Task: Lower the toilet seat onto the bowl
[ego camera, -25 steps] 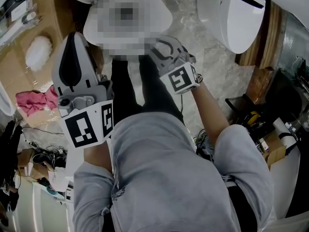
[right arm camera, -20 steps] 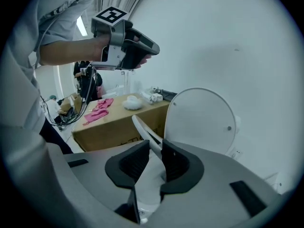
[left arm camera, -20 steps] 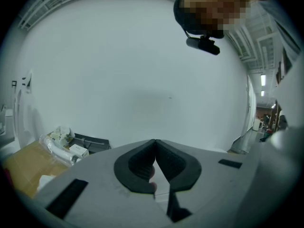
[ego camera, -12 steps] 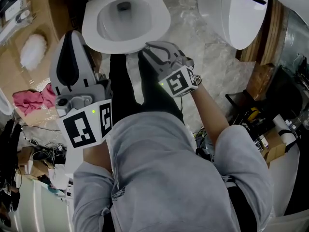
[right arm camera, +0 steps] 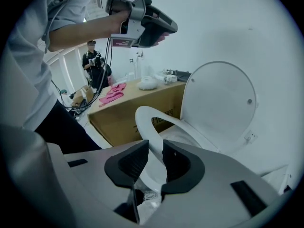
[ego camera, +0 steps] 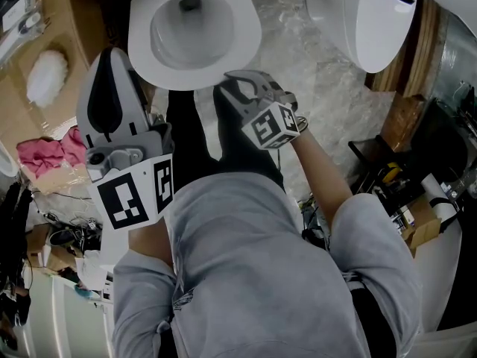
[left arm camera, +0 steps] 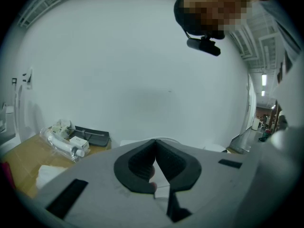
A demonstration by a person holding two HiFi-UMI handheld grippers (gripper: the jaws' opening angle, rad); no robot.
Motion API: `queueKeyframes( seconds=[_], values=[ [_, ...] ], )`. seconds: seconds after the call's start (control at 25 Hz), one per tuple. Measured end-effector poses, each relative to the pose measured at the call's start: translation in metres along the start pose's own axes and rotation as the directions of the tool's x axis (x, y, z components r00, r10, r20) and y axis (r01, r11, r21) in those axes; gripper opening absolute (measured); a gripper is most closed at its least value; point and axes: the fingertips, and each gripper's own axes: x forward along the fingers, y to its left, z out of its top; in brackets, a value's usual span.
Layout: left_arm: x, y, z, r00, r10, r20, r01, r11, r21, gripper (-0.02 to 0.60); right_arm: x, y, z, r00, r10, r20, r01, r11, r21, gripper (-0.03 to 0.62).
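marbled floor (ego camera: 298, 66) carries the toilet (ego camera: 247, 36) and a cardboard box (ego camera: 71, 24).

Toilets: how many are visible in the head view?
2. The open toilet is at top centre; the closed toilet is at top right. Others may be out of frame.

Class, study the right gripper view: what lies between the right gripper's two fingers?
The seat: its front rim runs between the right gripper's fingers, touching both as they open. The right gripper view shows this.
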Motion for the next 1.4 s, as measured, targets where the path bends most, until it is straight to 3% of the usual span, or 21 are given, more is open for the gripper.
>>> queueKeyframes(
  seconds=[0.84,1.28,1.4],
  values=[
    [0.005,0.011,-0.031,0.998,0.013,-0.054,-0.014,1.0,-0.003,0.0,0.05,0.046,-0.088,0.965,0.143,-0.218,-0.145,0.989,0.007,0.086],
    [0.007,0.017,-0.049,0.996,0.015,-0.086,-0.015,1.0,-0.003,0.0,0.078,0.06,-0.125,0.942,0.169,-0.29,-0.151,0.985,0.081,0.063],
    [0.007,0.015,-0.051,0.996,0.012,-0.091,-0.012,1.0,-0.004,0.0,0.082,0.057,-0.137,0.941,0.136,-0.31,-0.106,0.988,0.113,0.0]
  ],
)
